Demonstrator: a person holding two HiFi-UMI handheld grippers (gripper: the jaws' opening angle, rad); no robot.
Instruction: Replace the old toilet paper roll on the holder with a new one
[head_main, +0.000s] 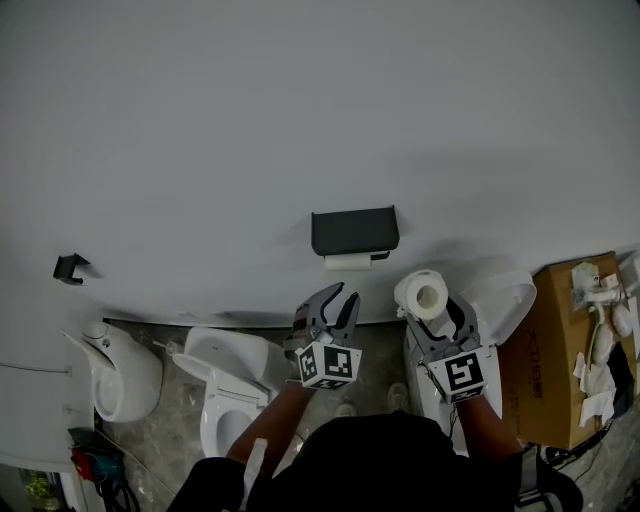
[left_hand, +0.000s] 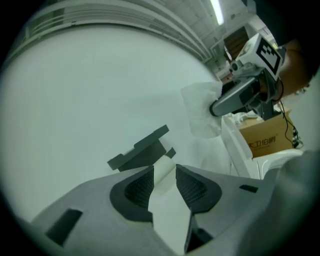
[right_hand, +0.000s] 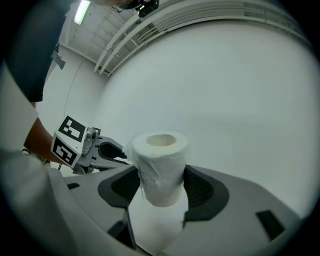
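A dark toilet paper holder (head_main: 353, 230) is fixed to the white wall, and the old roll's white paper (head_main: 348, 261) shows under its lid. My left gripper (head_main: 337, 307) hangs just below and left of the holder, jaws apart and nothing between them. In the left gripper view the holder (left_hand: 141, 149) lies straight beyond the open left gripper (left_hand: 164, 182). My right gripper (head_main: 433, 303) is shut on the new white roll (head_main: 422, 294), right of the holder. The right gripper view has that roll (right_hand: 159, 160) upright between the pads (right_hand: 200, 190); from the left gripper's camera it shows at the upper right (left_hand: 202, 112).
A white toilet (head_main: 225, 385) stands below the left gripper and a second white fixture (head_main: 125, 375) at the far left. A raised toilet lid (head_main: 503, 300) is behind the right gripper. A cardboard box (head_main: 560, 350) with white scraps sits at the right. A small dark hook (head_main: 70, 267) is on the wall.
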